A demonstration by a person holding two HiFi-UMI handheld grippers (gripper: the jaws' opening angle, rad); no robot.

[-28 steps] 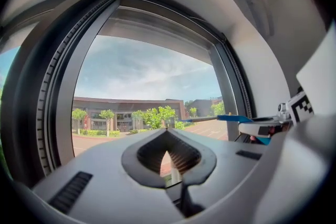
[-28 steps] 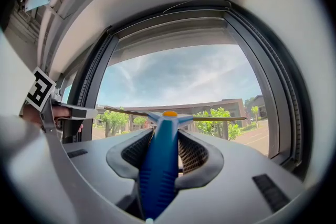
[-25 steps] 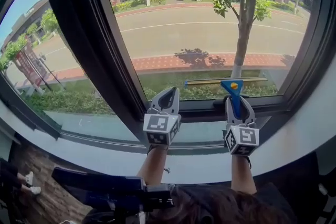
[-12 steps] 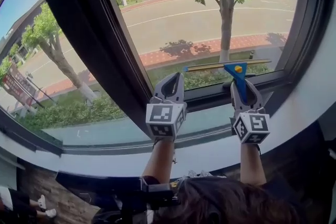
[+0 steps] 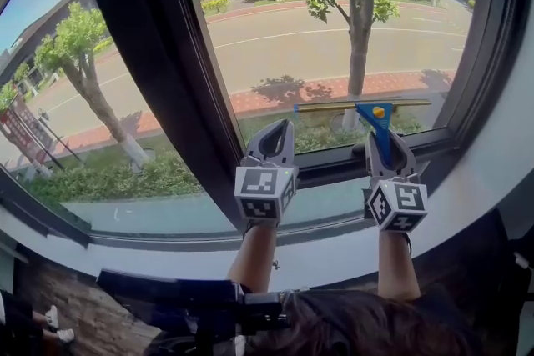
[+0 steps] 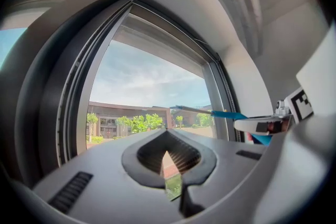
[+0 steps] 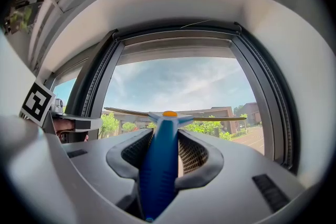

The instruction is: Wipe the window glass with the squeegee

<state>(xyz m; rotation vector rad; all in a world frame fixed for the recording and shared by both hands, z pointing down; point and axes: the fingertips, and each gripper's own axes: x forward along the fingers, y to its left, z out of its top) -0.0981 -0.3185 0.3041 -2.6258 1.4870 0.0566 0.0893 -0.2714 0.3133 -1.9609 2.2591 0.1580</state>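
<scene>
The squeegee has a blue handle (image 5: 380, 132) with an orange dot and a long brass blade (image 5: 334, 107). The blade lies level, low on the right window pane (image 5: 317, 29), just above the bottom frame. My right gripper (image 5: 382, 147) is shut on the handle, which points up at the glass. The right gripper view shows the handle (image 7: 159, 162) between the jaws and the blade (image 7: 215, 119) across the pane. My left gripper (image 5: 276, 142) hangs left of it near the dark mullion (image 5: 154, 54), shut on nothing. In the left gripper view my left gripper (image 6: 167, 136) looks at the pane, with the squeegee (image 6: 210, 112) at right.
A white sill (image 5: 334, 250) runs below the window. Thick dark frames edge the right pane at its left and right (image 5: 480, 37). A second pane (image 5: 75, 87) lies left of the mullion. A street with trees shows outside. Dark gear (image 5: 167, 296) sits below by the person's arms.
The head view has swung a little. The squeegee stays low on the right pane in my right gripper. The left gripper keeps its place beside it.
</scene>
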